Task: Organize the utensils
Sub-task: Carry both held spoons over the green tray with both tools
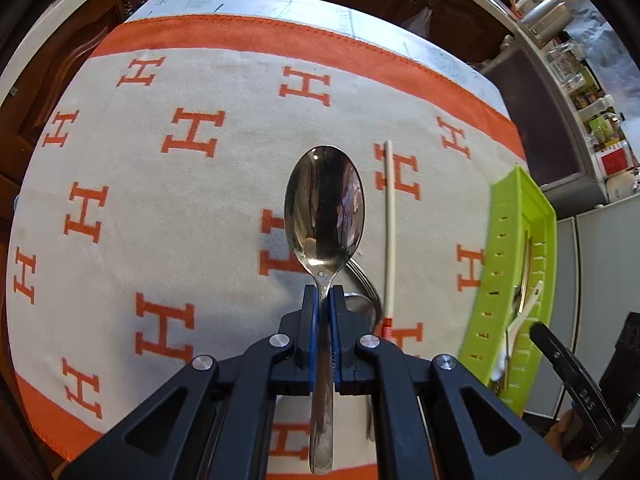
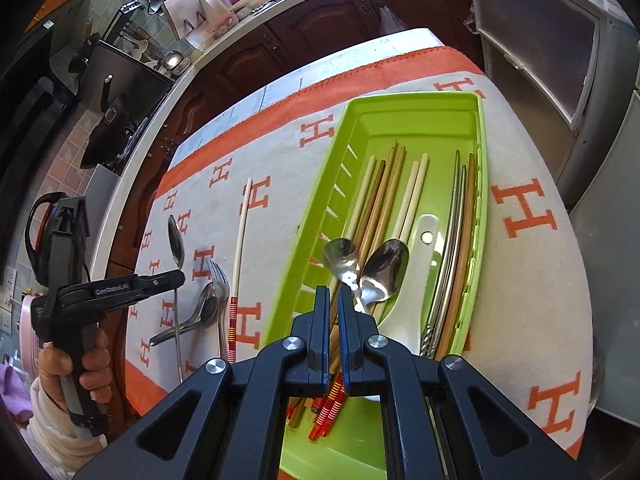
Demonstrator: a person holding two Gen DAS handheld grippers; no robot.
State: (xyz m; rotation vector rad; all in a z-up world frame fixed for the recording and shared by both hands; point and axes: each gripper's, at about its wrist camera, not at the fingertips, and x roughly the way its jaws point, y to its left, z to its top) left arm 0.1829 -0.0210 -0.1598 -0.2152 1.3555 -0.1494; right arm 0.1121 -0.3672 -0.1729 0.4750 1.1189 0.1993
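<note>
One spoon [image 1: 324, 208], pinched by the left gripper [image 1: 324, 300], points bowl-forward along its fingers; right gripper [image 2: 333, 300] closed, empty.

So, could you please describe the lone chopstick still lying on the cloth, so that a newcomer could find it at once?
Start at the green tray on the orange-lettered cloth. On the cloth to its left lie a fork and a spoon; between them and the tray lies the chopstick. It alone is long and cream-white, with red-and-white bands at its near end.

Both wrist views downward, close, sharing tray [image 1: 505, 216]
</note>
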